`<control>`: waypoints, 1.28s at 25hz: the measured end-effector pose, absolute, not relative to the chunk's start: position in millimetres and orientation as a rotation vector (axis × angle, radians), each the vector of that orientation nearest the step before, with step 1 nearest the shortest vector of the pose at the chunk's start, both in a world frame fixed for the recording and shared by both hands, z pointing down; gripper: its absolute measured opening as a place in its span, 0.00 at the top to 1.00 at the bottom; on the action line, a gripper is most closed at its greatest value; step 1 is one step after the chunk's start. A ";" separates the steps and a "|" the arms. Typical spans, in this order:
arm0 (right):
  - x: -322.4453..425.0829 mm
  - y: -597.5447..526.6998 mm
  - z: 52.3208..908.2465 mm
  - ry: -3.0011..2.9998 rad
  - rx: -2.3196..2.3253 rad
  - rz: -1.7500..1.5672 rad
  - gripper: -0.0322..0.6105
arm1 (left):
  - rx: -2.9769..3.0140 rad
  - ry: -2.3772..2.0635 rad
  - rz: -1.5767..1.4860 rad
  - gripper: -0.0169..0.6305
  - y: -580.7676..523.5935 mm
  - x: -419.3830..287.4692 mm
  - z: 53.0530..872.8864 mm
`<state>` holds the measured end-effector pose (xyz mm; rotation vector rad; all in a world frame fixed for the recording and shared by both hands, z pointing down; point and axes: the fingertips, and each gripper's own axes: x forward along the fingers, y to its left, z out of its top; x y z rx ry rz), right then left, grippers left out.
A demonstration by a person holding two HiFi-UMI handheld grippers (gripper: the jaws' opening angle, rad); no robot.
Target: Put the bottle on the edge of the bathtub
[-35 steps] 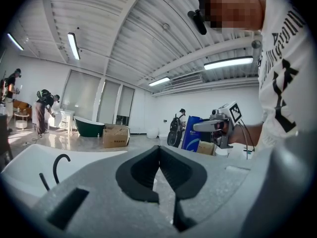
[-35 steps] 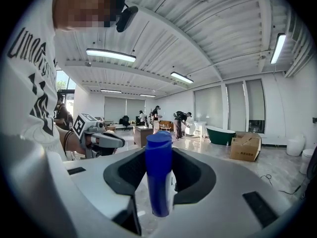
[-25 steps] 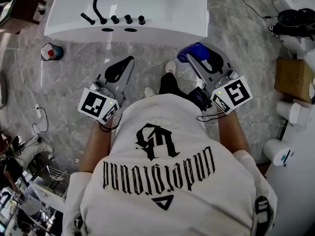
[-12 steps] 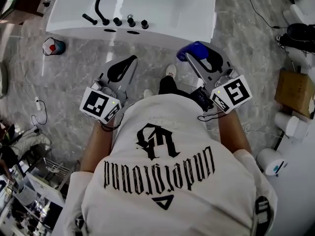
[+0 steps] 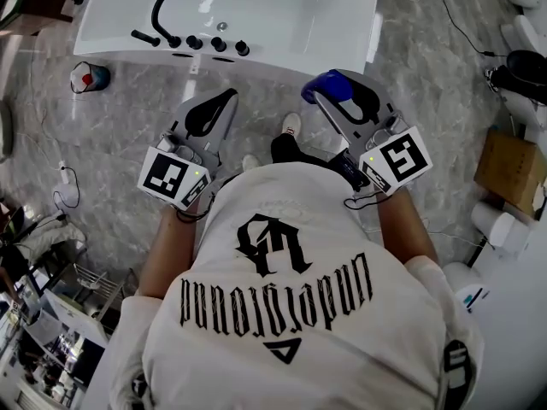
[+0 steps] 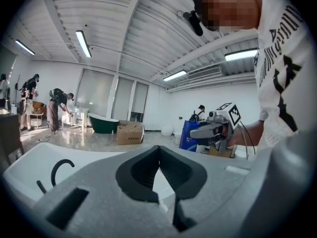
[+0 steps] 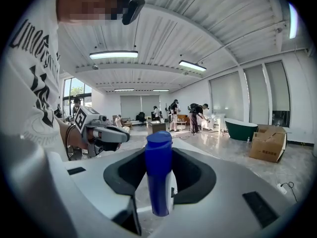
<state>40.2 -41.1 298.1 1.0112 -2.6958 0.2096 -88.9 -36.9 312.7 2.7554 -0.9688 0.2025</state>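
Carrying the bottle [image 7: 158,172] over to the bathtub [image 5: 282,54] is the step I think I am on. My right gripper [image 5: 333,92] is clamped on the bottle, one soft black pad on each side of it. The bottle stands up straight between the pads. In the head view it hangs over the grey floor, near the white tub but not touching it. My left gripper [image 6: 159,155] is pressed together with nothing in it, and it waits off to the side.

Next I would reach forward until the bottle is over the flat white edge. I would pick a bare spot, away from the black tap [image 5: 162,11] and its knobs. Then I would go down slowly, feel the bottom sit flat, and only then let the pads go apart.

The bottle is deep blue, tall and thin, with a flat blue cap. A white patch shows on one side. It looks smooth, so it may slip or tip over.
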 end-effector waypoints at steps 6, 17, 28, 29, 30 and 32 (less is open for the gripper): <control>59.8 -66.8 313.4 -2.715 0.925 0.200 0.70 | 2.730 -1.000 0.227 0.95 -65.0 -55.4 319.5; 71.3 -99.7 355.9 -2.680 0.855 0.218 0.70 | 2.673 -0.979 0.267 0.95 -88.9 -30.4 357.9; 67.8 -128.0 387.5 -2.621 0.901 0.281 0.70 | 2.670 -0.888 0.307 0.95 -128.1 -31.1 391.4; 67.0 -130.2 390.9 -2.617 0.898 0.284 0.70 | 2.674 -0.876 0.317 0.95 -131.1 -30.7 394.5; 66.8 -132.6 395.0 -2.612 0.899 0.288 0.70 | 2.678 -0.866 0.326 0.95 -134.2 -30.3 397.9; 68.0 -137.8 405.3 -2.594 0.904 0.296 0.70 | 2.678 -0.847 0.337 0.95 -141.3 -29.2 406.1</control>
